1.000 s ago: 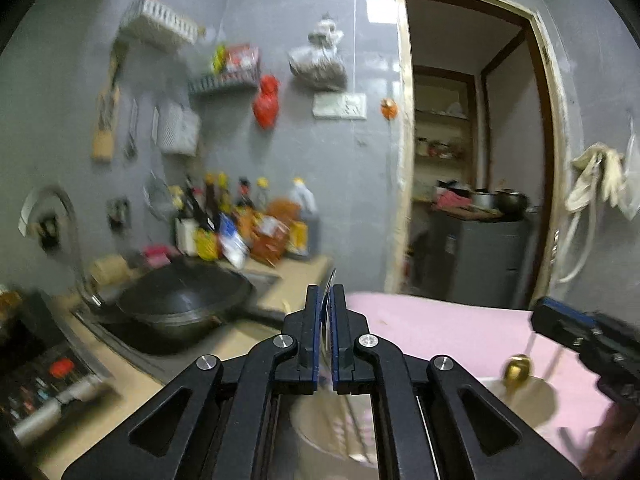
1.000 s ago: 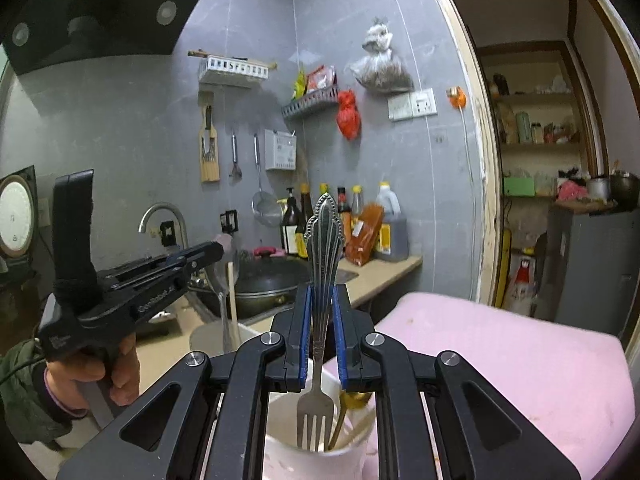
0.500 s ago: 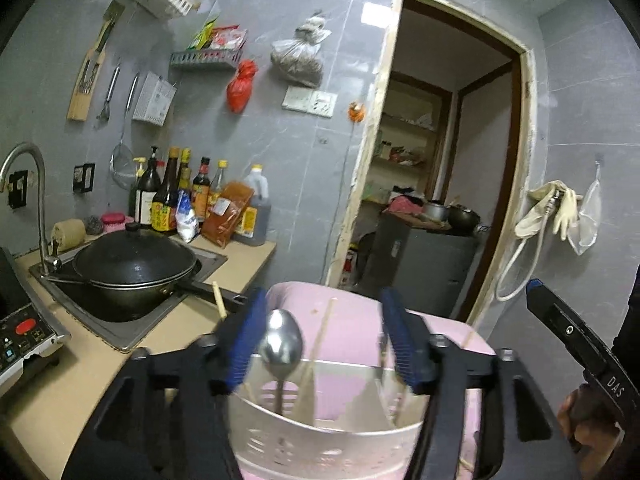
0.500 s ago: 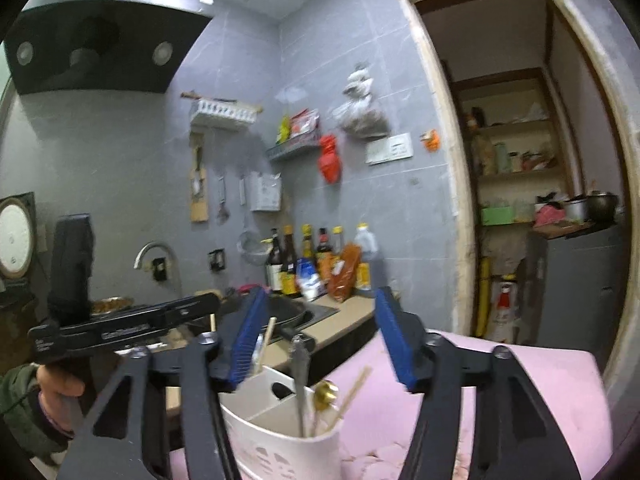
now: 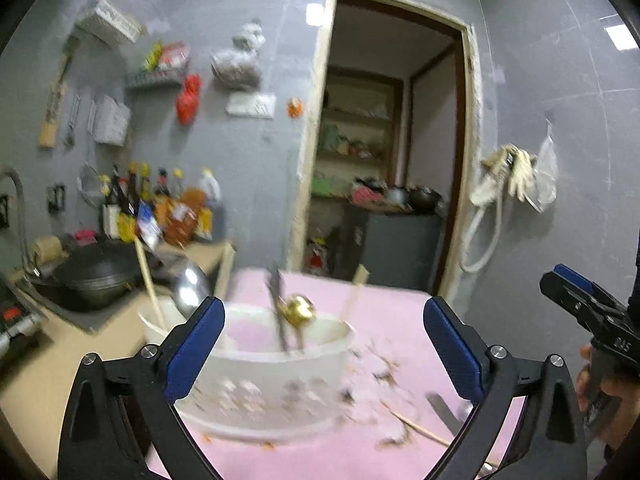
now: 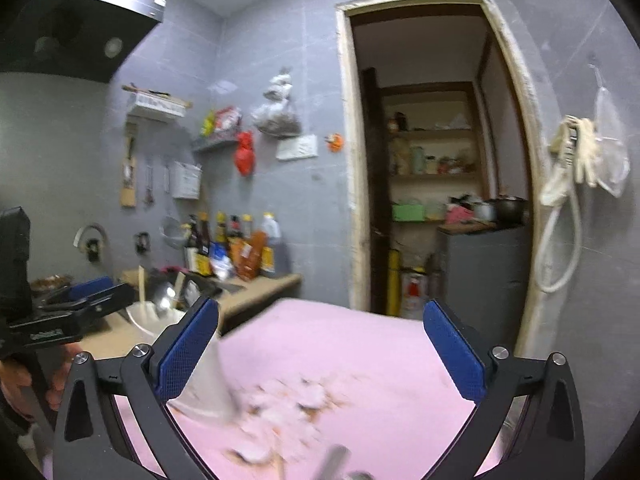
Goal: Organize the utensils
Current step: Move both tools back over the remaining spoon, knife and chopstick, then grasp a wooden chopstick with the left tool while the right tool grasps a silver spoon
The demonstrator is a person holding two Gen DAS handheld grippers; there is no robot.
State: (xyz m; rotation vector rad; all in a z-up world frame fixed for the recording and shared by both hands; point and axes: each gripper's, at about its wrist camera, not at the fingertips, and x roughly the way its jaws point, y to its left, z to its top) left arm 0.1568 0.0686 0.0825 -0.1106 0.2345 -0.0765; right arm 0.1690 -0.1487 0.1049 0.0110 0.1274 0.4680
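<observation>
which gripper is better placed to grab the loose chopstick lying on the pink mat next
Probably the left gripper: its opening fingers already frame the chopstick low and right beside the white holder. The right gripper, also opening, looks over bare pink mat.

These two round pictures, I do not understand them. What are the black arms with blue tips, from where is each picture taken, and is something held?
No robot here: a person holds one pair of hand tongs in each hand, with a wide-angle camera on each looking forward between its two blue pads.

One picture looks out from the left tongs, the other from the right tongs. Both pairs are opening, with nothing gripped between the pads.

Ahead lies a pink mat. On it stands a white utensil holder with a silver spoon, a gold spoon and chopsticks. More blurred utensils lie loose on the mat.
</observation>
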